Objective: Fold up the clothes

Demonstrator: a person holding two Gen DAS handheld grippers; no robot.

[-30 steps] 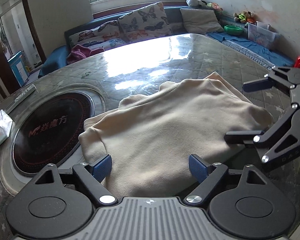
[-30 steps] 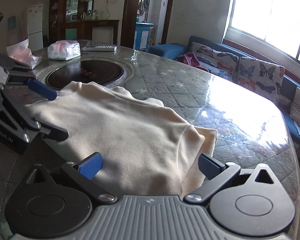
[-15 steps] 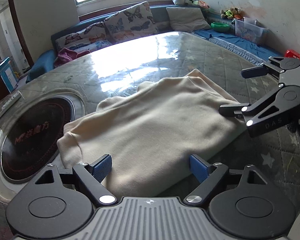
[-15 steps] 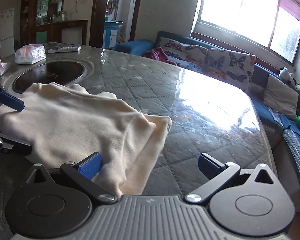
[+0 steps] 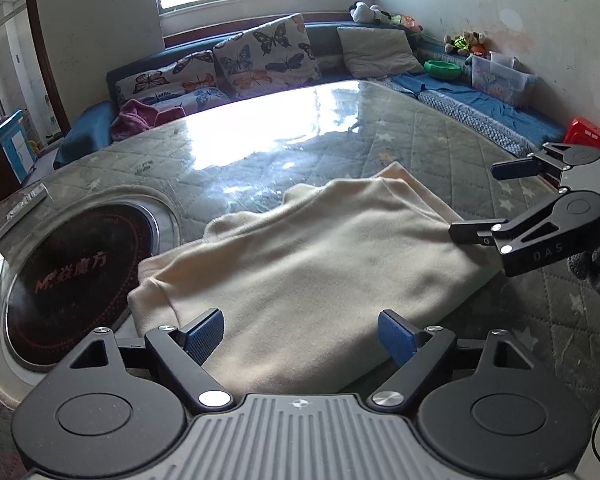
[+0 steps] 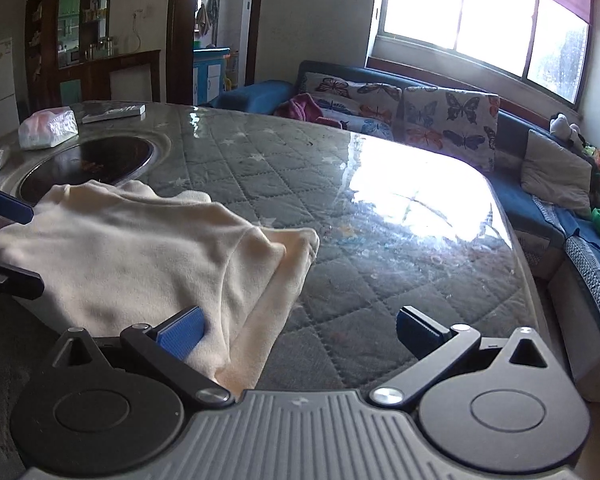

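Observation:
A folded cream garment [image 5: 320, 264] lies flat on the glass-topped table [image 5: 340, 140]. My left gripper [image 5: 300, 334] stands open over the garment's near edge, its blue pads wide apart and the cloth lying loose between them. At the garment's right end my right gripper [image 5: 488, 200] is open too. In the right wrist view the garment [image 6: 140, 256] fills the left side, and its corner lies by the left finger of the right gripper [image 6: 300, 332], unpinched. The left gripper [image 6: 12, 244] shows at that view's left edge.
A round black hob [image 5: 72, 268] is set into the table left of the garment. A tissue pack [image 6: 48, 132] and a remote [image 6: 114, 113] lie beyond it. A sofa with butterfly cushions [image 5: 260, 52] runs behind the table. The table edge [image 6: 516, 248] curves on the right.
My right gripper has swung to the right, so the garment has slid from the middle of its view to the left. The left gripper and the garment have barely moved.

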